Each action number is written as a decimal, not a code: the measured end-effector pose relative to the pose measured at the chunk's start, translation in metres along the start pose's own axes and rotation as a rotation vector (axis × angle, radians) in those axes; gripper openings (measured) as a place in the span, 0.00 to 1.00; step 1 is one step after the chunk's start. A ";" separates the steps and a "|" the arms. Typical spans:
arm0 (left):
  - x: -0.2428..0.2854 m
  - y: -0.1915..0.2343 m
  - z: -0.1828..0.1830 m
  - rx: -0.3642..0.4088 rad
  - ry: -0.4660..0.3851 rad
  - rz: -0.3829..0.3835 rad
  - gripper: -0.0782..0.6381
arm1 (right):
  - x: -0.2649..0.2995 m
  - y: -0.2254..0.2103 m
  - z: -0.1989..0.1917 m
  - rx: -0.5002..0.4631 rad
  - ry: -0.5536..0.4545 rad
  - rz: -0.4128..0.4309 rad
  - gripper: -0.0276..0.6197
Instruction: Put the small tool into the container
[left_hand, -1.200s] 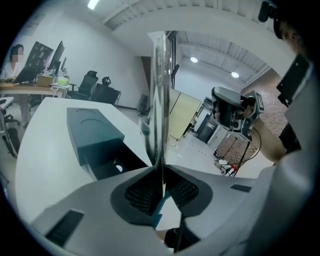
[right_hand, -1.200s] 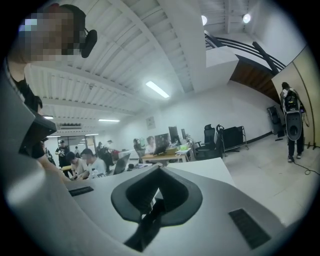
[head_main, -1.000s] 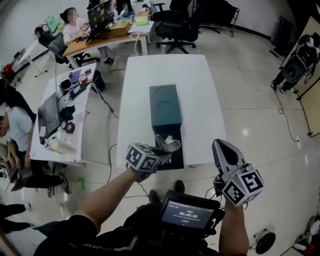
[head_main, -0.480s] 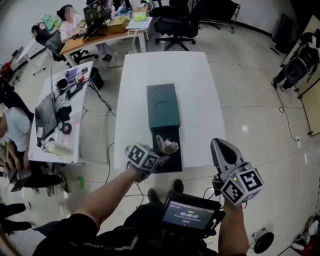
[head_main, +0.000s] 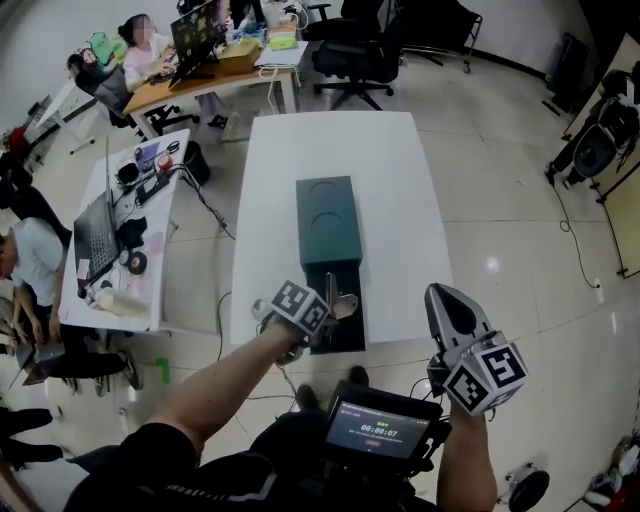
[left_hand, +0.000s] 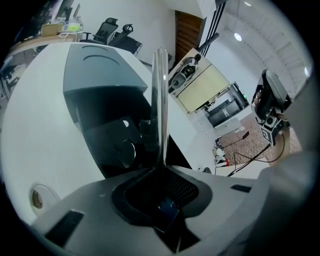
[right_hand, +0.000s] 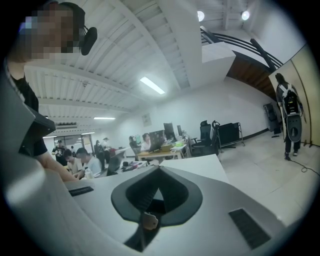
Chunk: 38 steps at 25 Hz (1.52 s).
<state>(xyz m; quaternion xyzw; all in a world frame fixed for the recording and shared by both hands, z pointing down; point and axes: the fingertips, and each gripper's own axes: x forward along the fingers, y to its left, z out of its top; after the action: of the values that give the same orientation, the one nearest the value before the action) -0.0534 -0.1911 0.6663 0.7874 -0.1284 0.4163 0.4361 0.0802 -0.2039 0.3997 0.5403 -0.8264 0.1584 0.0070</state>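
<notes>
A dark green box (head_main: 328, 218) lies lengthwise on the white table (head_main: 400, 180), with a black tray (head_main: 345, 325) open at its near end. My left gripper (head_main: 342, 302) hangs over that tray, tilted down. In the left gripper view the left gripper (left_hand: 160, 167) is shut on a thin grey strip-like tool (left_hand: 160, 95) that stands up from the jaws, seen edge-on. Below it the black tray (left_hand: 117, 145) shows round recesses, with the green box (left_hand: 100, 70) behind. My right gripper (head_main: 452, 308) stays off the table's near right corner. In its own view the right gripper (right_hand: 159, 169) is shut on nothing.
A second desk (head_main: 120, 230) with a laptop and clutter stands to the left, with people seated beside it. Office chairs (head_main: 355, 50) and another desk stand beyond the table's far end. A cable (head_main: 205, 200) runs across the floor between the desks.
My left gripper has rolled and sunk closer to the black tray, its marker cube now turned another way. The right gripper has barely shifted.
</notes>
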 end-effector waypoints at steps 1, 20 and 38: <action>0.002 -0.002 0.001 -0.004 0.013 0.007 0.24 | -0.001 -0.001 0.002 0.000 -0.002 0.001 0.06; 0.022 -0.022 0.004 -0.193 0.136 0.050 0.25 | -0.015 -0.012 0.022 0.017 -0.053 0.043 0.06; 0.012 -0.012 0.006 -0.219 0.083 0.145 0.25 | 0.030 -0.018 -0.001 0.001 0.037 0.036 0.06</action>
<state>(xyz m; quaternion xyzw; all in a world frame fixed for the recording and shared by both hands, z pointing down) -0.0357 -0.1864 0.6674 0.7058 -0.2117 0.4625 0.4931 0.0836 -0.2369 0.4106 0.5225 -0.8355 0.1691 0.0193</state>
